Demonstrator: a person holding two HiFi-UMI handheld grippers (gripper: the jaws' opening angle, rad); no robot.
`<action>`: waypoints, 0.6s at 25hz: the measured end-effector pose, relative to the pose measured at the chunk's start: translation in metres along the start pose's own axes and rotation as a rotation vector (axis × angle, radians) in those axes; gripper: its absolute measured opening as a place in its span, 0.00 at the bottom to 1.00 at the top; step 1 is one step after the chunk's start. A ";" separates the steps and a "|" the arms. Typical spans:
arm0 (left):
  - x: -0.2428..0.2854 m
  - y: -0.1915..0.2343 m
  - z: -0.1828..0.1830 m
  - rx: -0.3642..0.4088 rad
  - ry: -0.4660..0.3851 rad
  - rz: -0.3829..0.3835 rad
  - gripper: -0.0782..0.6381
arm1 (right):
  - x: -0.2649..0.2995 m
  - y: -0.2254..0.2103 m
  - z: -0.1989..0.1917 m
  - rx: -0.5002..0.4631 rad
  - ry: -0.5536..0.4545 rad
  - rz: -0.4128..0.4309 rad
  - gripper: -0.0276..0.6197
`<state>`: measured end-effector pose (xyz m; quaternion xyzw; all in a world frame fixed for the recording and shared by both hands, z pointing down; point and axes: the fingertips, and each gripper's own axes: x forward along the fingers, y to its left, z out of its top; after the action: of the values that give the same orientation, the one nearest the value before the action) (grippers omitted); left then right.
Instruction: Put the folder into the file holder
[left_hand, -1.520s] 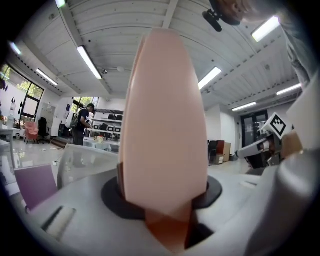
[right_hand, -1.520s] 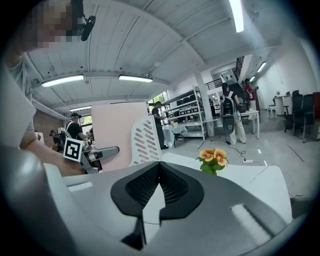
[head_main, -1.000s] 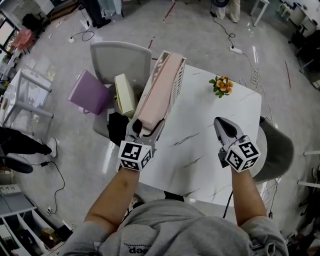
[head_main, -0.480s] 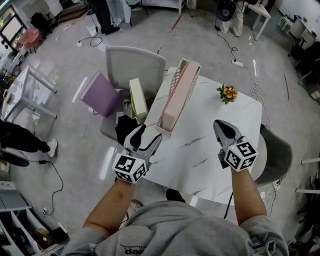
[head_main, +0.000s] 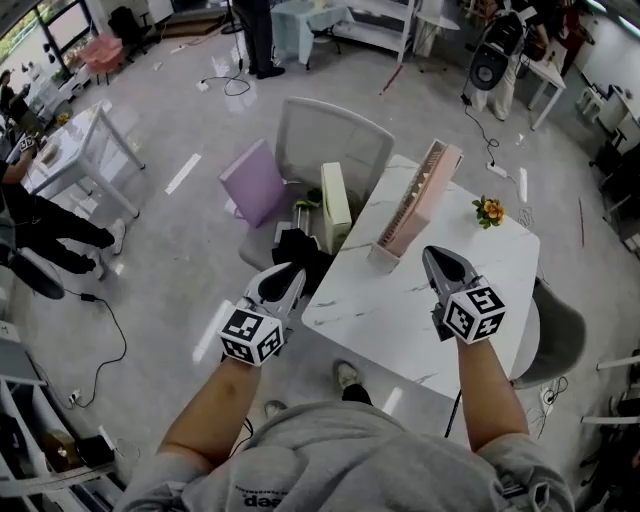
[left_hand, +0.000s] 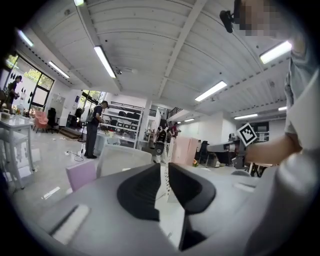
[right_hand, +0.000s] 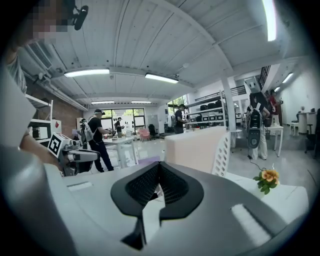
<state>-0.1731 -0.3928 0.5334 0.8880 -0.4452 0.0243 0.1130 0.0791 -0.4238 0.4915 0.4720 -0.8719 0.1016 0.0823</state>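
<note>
Folder (head_main: 428, 200) upright in file holder (head_main: 384, 257), one o'clock; seemingly delivered. Left hand-held gripper (head_main: 287, 275) just narrowed to a slit, empty; right hand-held gripper (head_main: 437, 256) pressed together.

Shirt print (head_main: 268, 497): dark letters on my grey shirt, too blurred to read.
Left tongs (head_main: 283, 281), cube (head_main: 250, 334): black-and-white square marker, no letters.
Right tongs (head_main: 440, 262), cube (head_main: 472, 314): same kind of marker.
Elsewhere: nothing I can read.
</note>
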 end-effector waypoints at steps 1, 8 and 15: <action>-0.016 0.012 0.002 -0.006 -0.007 0.022 0.25 | 0.009 0.016 0.005 -0.008 -0.004 0.021 0.05; -0.134 0.090 0.029 -0.055 -0.061 0.168 0.19 | 0.074 0.137 0.033 -0.056 -0.008 0.182 0.05; -0.243 0.133 0.060 -0.062 -0.105 0.357 0.19 | 0.123 0.248 0.058 -0.102 -0.005 0.403 0.05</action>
<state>-0.4288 -0.2925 0.4641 0.7909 -0.6016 -0.0161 0.1108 -0.1983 -0.4057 0.4408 0.2836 -0.9528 0.0706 0.0822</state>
